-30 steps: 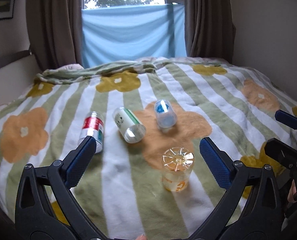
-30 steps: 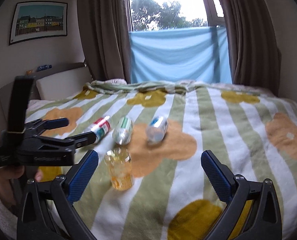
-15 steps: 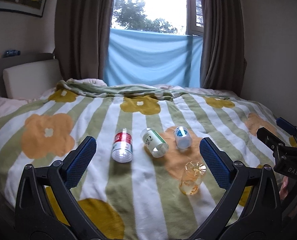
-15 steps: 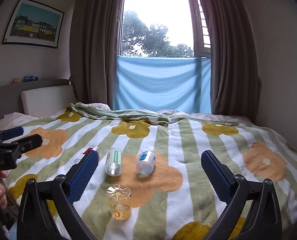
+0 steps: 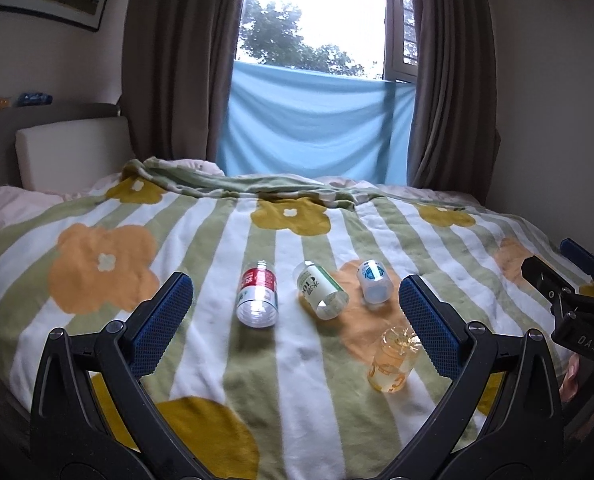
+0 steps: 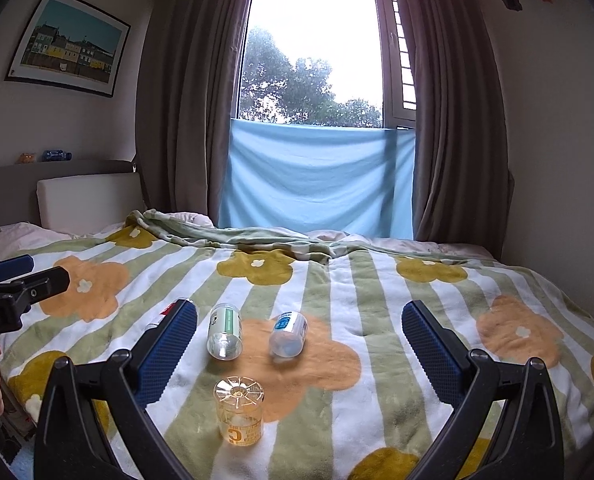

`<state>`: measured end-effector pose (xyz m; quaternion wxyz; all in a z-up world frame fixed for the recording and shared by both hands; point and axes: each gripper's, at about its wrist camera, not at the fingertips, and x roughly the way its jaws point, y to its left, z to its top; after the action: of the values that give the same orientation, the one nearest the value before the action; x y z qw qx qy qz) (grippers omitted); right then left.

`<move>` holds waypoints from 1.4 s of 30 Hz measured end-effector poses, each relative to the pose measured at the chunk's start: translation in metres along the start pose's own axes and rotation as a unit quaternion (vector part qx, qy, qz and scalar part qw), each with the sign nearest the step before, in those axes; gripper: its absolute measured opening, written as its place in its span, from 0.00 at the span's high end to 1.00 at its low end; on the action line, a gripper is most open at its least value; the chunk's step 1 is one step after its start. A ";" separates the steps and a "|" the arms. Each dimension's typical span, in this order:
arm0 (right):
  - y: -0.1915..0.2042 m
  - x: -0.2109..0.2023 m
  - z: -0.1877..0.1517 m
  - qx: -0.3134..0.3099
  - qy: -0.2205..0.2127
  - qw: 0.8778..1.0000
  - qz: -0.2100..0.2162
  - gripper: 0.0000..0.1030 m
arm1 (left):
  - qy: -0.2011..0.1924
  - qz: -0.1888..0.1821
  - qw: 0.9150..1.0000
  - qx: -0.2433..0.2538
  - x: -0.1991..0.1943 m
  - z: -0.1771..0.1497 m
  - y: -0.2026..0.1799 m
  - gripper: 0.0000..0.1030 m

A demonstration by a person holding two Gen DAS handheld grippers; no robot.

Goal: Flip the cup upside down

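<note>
A clear amber plastic cup [image 6: 239, 410] stands base-up on the flower-striped bed blanket [image 6: 397, 320], at 6 o'clock from three toppled bottles [image 6: 225, 332]. Both the left gripper [image 5: 293, 316] and right gripper [image 6: 299, 344] have pulled back, fingers spread and empty: the flip appears complete.

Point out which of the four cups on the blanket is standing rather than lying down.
The yellow-tinted clear cup, nearest both claws, stands with its ribbed base up. The red-labelled, green-labelled and blue-labelled cups lie on their sides.

Cup [image 6: 239, 410] stands base-up on blanket [image 6: 377, 300], between the open jaws.
</note>
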<state>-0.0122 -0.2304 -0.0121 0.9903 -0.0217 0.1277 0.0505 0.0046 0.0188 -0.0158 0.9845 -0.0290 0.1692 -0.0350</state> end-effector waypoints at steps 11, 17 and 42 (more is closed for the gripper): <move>-0.004 0.003 0.007 -0.002 -0.003 1.000 -0.007 0.00 | -0.007 -0.003 1.000 -0.007 -0.001 0.000 0.002 0.00; -0.006 0.002 0.008 0.006 -0.008 1.000 -0.010 0.00 | -0.006 -0.002 1.000 -0.006 -0.001 -0.001 0.001 0.00; -0.005 0.000 0.007 0.010 -0.011 1.000 -0.009 0.00 | -0.005 -0.003 1.000 -0.003 0.001 -0.001 -0.001 0.00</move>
<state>-0.0095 -0.2355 -0.0054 0.9922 -0.0126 0.1167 0.0409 0.0054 0.0174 -0.0165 0.9852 -0.0323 0.1643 -0.0373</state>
